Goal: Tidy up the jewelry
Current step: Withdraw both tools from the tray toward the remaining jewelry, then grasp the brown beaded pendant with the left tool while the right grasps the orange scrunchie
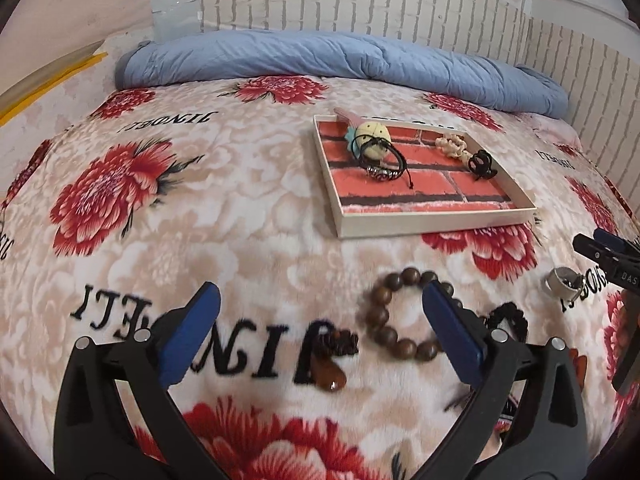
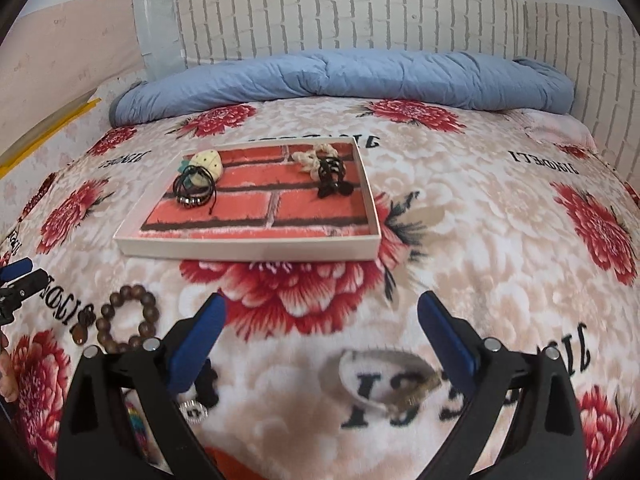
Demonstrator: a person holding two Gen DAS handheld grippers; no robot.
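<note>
A shallow white tray (image 1: 432,226) (image 2: 248,246) with a red brick-pattern lining lies on the bed. It holds a cream pineapple charm (image 1: 373,136) (image 2: 206,165), a black cord bracelet (image 1: 382,162) (image 2: 194,190), a cream knotted piece (image 1: 452,145) and a black hair clip (image 1: 482,165) (image 2: 330,180). A brown wooden bead bracelet (image 1: 384,312) (image 2: 128,322) lies on the blanket beside an amber pendant (image 1: 330,374). My left gripper (image 1: 320,312) is open above them. My right gripper (image 2: 320,320) is open over a silver bangle (image 2: 384,380) (image 1: 562,282).
The floral blanket (image 1: 200,208) covers the bed. A rolled blue quilt (image 1: 340,60) (image 2: 340,76) lies along the brick-pattern wall behind the tray. A black scrunchie (image 1: 506,318), a small silver ring (image 2: 194,410) and a rainbow piece (image 2: 138,420) lie near the grippers.
</note>
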